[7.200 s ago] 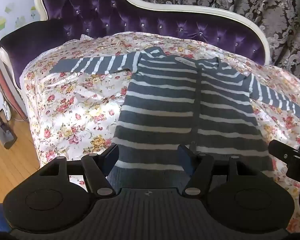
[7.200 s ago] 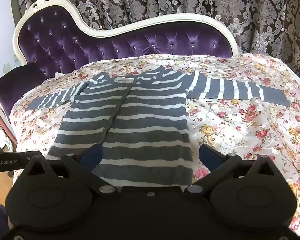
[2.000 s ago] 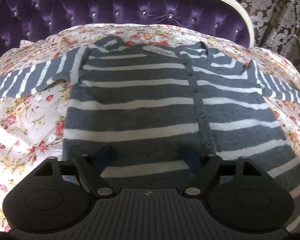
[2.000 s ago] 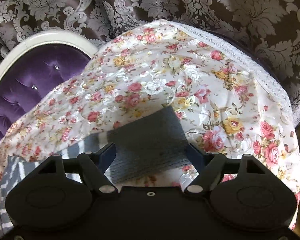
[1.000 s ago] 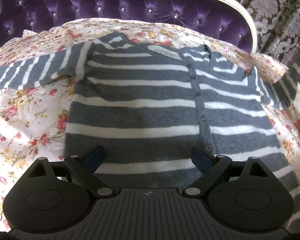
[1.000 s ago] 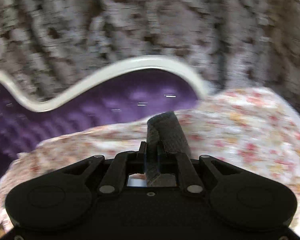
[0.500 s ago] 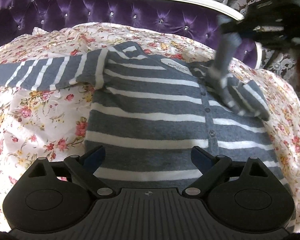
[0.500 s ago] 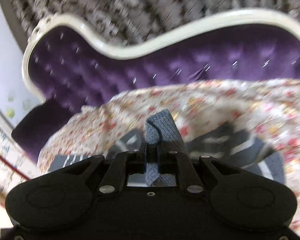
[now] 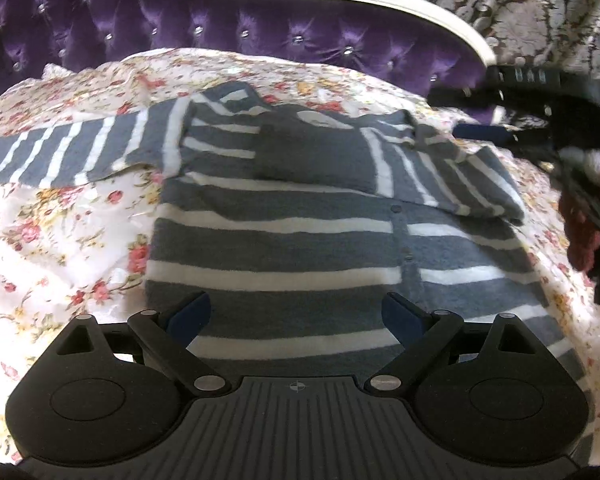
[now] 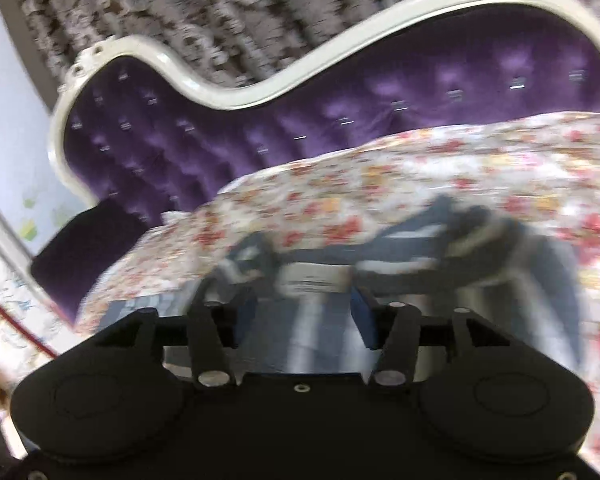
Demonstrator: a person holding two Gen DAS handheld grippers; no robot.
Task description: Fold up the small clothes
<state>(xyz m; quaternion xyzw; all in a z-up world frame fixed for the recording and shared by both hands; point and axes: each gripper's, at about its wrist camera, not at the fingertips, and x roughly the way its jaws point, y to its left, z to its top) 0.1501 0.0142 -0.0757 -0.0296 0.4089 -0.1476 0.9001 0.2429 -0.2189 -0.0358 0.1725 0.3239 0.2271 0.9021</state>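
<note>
While the grey striped cardigan (image 9: 284, 236) lies flat on the floral cloth (image 9: 60, 232) over the purple sofa (image 9: 260, 28), its right sleeve (image 9: 380, 160) is folded across the chest, cuff near the collar; left sleeve (image 9: 68, 152) spread out sideways; left gripper (image 9: 296, 312) hovers wide open over the hem, empty; right gripper (image 10: 304, 312) has just been opening, jaws apart, nothing clamped, above the blurred neckline.
</note>
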